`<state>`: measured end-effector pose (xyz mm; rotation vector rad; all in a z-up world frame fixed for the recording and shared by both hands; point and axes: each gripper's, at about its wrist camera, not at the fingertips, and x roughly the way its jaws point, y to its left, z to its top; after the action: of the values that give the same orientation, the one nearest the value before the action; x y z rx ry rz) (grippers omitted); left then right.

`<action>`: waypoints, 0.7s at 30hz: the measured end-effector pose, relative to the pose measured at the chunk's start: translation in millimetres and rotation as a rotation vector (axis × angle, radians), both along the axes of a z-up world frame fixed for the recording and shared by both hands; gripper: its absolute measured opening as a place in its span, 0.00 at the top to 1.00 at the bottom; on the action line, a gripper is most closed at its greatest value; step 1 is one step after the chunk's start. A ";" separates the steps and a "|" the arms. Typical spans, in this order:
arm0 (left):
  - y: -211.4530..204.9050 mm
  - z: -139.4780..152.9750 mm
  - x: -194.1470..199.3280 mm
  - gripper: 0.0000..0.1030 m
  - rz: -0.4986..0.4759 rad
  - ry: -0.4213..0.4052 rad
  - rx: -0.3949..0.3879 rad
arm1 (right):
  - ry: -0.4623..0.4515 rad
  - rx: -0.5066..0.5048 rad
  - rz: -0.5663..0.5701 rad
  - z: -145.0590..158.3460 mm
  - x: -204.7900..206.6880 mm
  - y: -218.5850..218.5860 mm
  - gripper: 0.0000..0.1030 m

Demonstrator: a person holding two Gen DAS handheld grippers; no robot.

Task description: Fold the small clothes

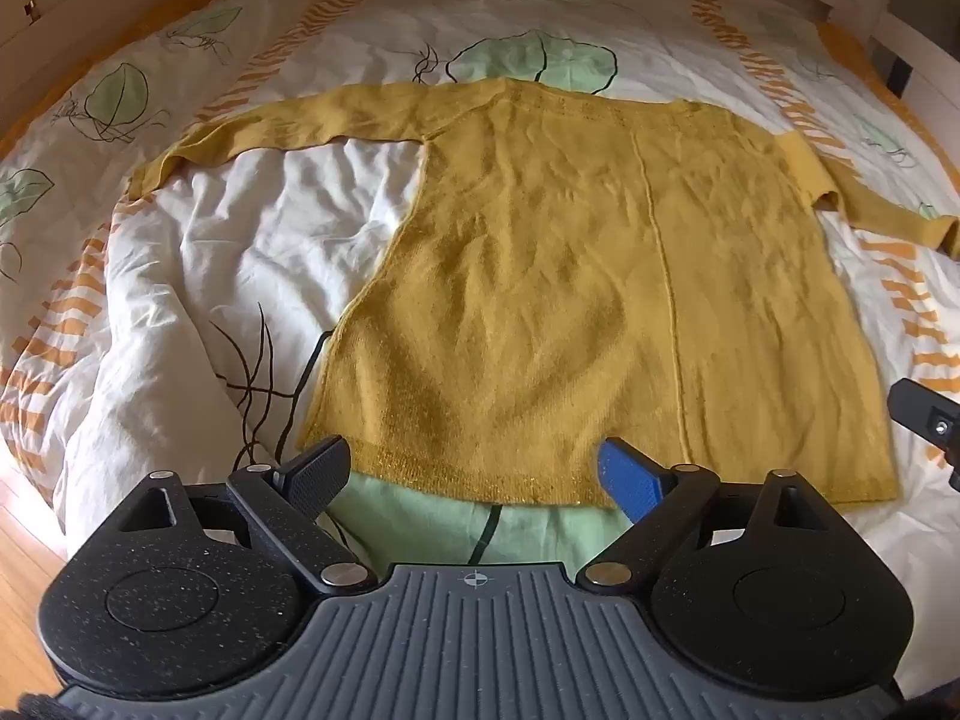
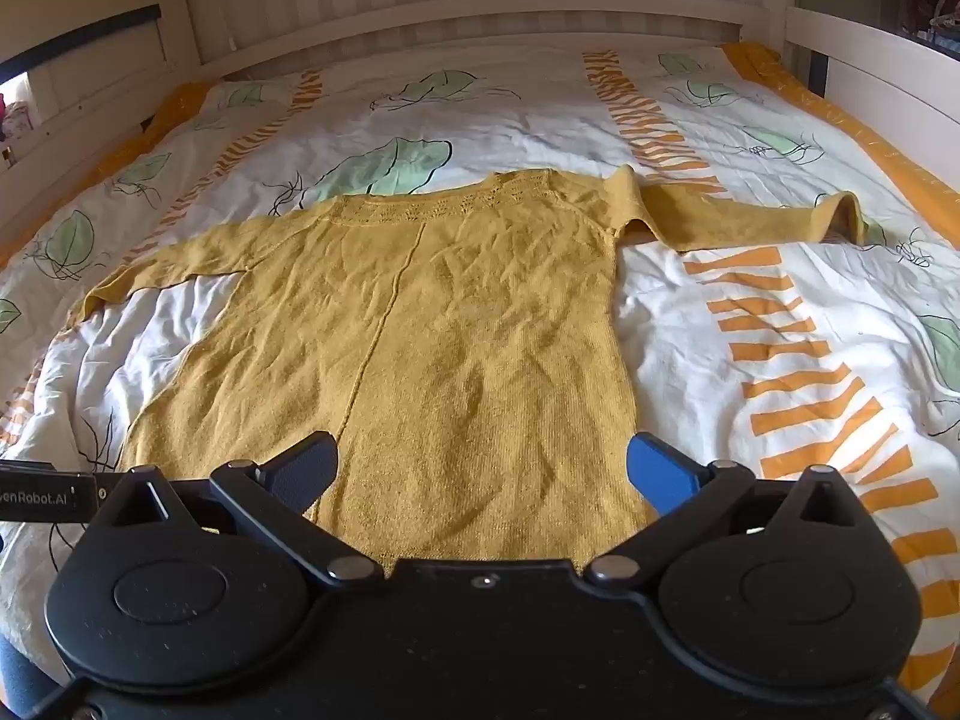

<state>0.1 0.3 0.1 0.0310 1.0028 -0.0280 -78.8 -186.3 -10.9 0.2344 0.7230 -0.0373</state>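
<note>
A mustard-yellow knit sweater (image 1: pixel 576 276) lies spread flat on the bed, hem toward me, collar at the far end, both sleeves stretched out sideways. My left gripper (image 1: pixel 474 471) hovers open over the left part of the hem, nothing between its fingers. The right wrist view shows the same sweater (image 2: pixel 432 348) with its right sleeve (image 2: pixel 750 216) bent at the cuff. My right gripper (image 2: pixel 480 468) stands wide open above the right part of the hem, pads apart and not pressing the cloth. A piece of the right gripper (image 1: pixel 927 420) shows at the right edge of the left wrist view.
The bed has a white duvet (image 2: pixel 690 312) printed with green leaves and orange stripes, rumpled left of the sweater. A white wooden headboard (image 2: pixel 480 18) and side rails (image 2: pixel 870 60) enclose the bed. Wooden floor (image 1: pixel 24 588) shows at lower left.
</note>
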 end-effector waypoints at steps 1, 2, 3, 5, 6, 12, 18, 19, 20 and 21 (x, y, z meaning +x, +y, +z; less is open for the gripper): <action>0.2 0.0 0.0 0.13 -0.001 0.000 -0.002 | 0.002 -0.002 -0.001 -0.2 0.1 -0.2 0.01; 0.3 0.1 0.1 0.13 -0.001 0.000 -0.002 | 0.003 -0.001 0.000 -0.4 0.1 -0.4 0.01; 0.6 0.1 0.0 0.13 0.000 -0.001 -0.004 | 0.003 -0.003 0.002 -0.1 0.0 -0.1 0.01; 1.4 0.0 -0.5 0.13 -0.004 -0.001 -0.002 | 0.005 0.000 0.003 -0.3 -0.8 0.5 0.01; -1.4 -0.4 -0.5 0.13 -0.006 0.001 -0.003 | 0.007 -0.001 0.003 -0.5 -1.4 1.3 0.01; -4.2 -0.7 0.3 0.13 -0.035 0.023 -0.004 | 0.037 0.005 -0.026 -8.0 2.2 -10.7 0.01; -11.3 -1.4 -1.1 0.13 -0.059 0.018 0.018 | 0.051 -0.001 -0.037 -6.3 1.8 -12.9 0.01; -11.8 -1.5 -1.3 0.13 -0.060 0.018 0.017 | 0.054 -0.004 -0.041 -6.6 1.8 -12.7 0.01; -12.6 -1.3 -1.4 0.13 -0.061 0.019 0.017 | 0.058 -0.006 -0.043 -7.2 1.7 -13.1 0.01; -12.9 -1.4 -1.5 0.13 -0.062 0.018 0.018 | 0.065 -0.007 -0.045 -8.0 1.9 -13.4 0.01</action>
<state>-1.3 -12.7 -1.3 0.0786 1.0202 -0.0765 -76.9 -199.7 -18.9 0.2433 0.7819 -0.0905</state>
